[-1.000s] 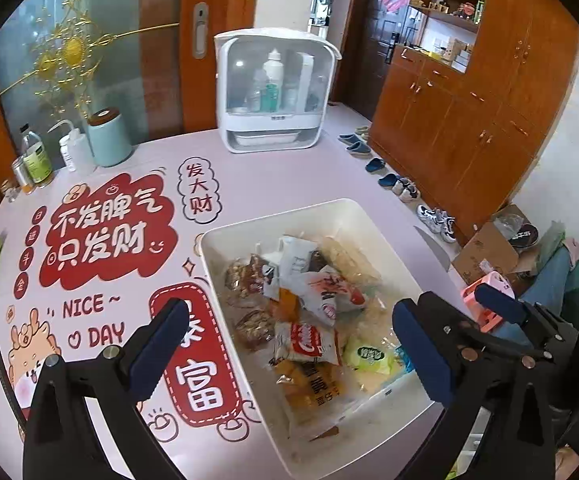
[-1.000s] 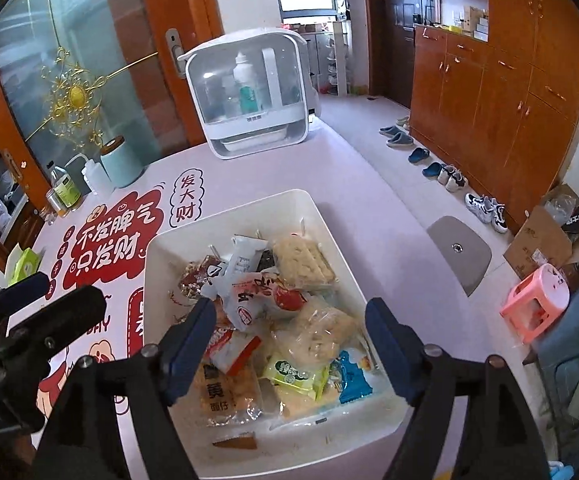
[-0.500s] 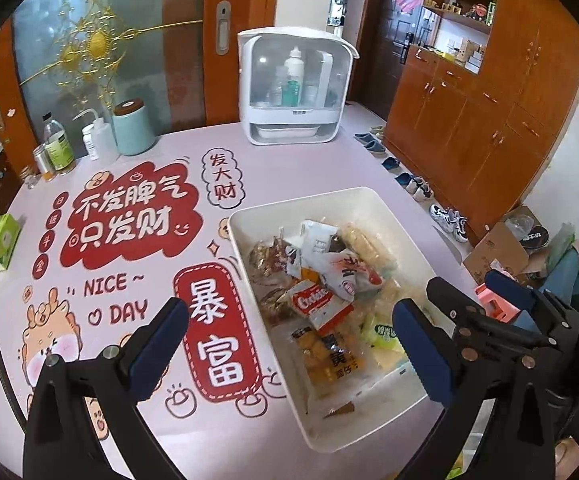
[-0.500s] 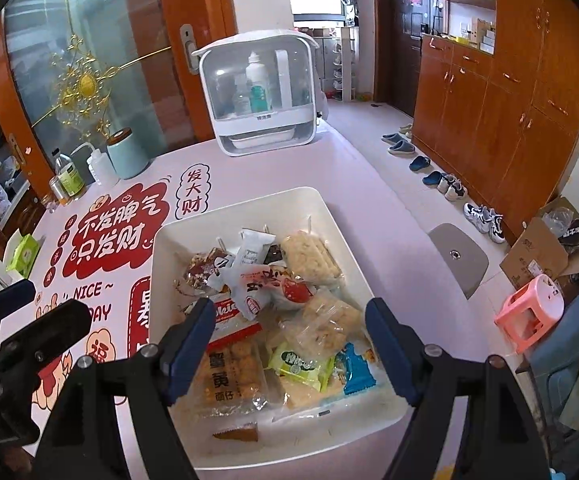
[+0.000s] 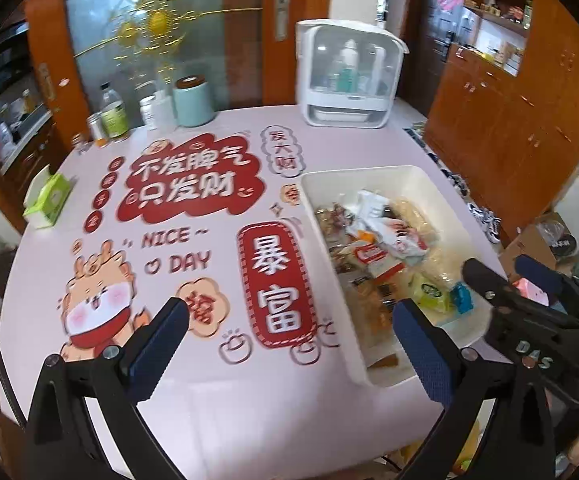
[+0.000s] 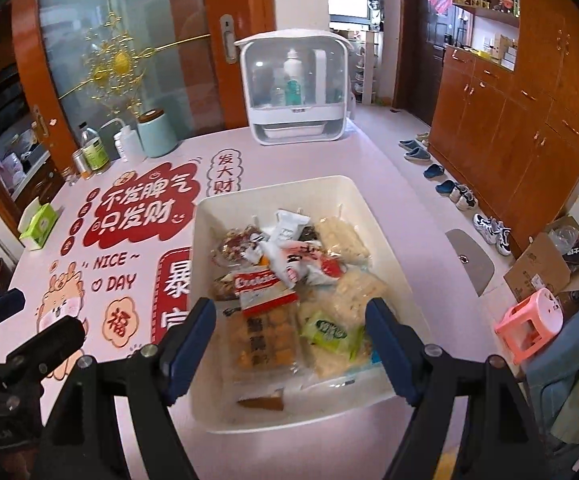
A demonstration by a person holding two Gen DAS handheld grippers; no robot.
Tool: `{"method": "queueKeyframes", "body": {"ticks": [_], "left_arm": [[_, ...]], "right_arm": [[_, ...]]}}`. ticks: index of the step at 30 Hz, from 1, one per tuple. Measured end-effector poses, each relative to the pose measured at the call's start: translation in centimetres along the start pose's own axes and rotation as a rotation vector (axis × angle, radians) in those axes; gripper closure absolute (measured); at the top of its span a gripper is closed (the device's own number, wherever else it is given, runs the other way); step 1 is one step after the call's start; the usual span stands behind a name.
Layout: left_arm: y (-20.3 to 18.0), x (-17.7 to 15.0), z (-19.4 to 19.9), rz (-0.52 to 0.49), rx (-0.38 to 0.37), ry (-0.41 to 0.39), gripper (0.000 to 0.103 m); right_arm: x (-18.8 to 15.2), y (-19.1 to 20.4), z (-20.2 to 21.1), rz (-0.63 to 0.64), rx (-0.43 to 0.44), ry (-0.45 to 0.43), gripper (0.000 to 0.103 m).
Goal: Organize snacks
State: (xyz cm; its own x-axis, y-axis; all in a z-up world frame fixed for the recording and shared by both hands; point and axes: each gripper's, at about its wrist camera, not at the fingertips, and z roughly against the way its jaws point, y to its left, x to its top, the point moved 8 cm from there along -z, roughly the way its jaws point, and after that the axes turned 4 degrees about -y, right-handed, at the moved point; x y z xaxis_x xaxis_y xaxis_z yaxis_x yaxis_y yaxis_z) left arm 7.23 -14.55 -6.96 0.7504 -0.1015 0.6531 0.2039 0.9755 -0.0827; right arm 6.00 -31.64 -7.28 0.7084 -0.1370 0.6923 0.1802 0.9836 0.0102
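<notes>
A white plastic bin (image 6: 249, 196) (image 5: 369, 174) full of wrapped snacks sits on the pink table. Among them are a red-topped biscuit pack (image 6: 263, 292), a green packet (image 6: 327, 330) and a yellow egg-yolk pack (image 6: 263, 338). My right gripper (image 6: 291, 344) is open and empty, above the bin's near end. My left gripper (image 5: 289, 346) is open and empty, above the printed table mat left of the bin. The right gripper also shows at the right edge of the left wrist view (image 5: 537, 312).
A white clear-door cabinet (image 6: 295, 92) stands at the table's far side. A teal canister (image 6: 155, 132), bottles (image 6: 93, 146) and a green tissue box (image 6: 39, 222) stand at the far left. Shoes, a pink stool (image 6: 529, 322) and a cardboard box are on the floor to the right.
My left gripper has swung left, so the bin now lies at the right of its view. My right gripper has pulled back and up slightly. Both stay open.
</notes>
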Motion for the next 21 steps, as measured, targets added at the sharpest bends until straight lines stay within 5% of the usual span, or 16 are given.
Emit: {"method": "queueKeyframes", "body": {"ticks": [21], "left_arm": [[6.0, -2.0, 4.0, 0.088, 0.182, -0.004, 0.002]], "right_arm": [[-0.8, 6.5, 4.0, 0.076, 0.120, -0.017, 0.025]]}}
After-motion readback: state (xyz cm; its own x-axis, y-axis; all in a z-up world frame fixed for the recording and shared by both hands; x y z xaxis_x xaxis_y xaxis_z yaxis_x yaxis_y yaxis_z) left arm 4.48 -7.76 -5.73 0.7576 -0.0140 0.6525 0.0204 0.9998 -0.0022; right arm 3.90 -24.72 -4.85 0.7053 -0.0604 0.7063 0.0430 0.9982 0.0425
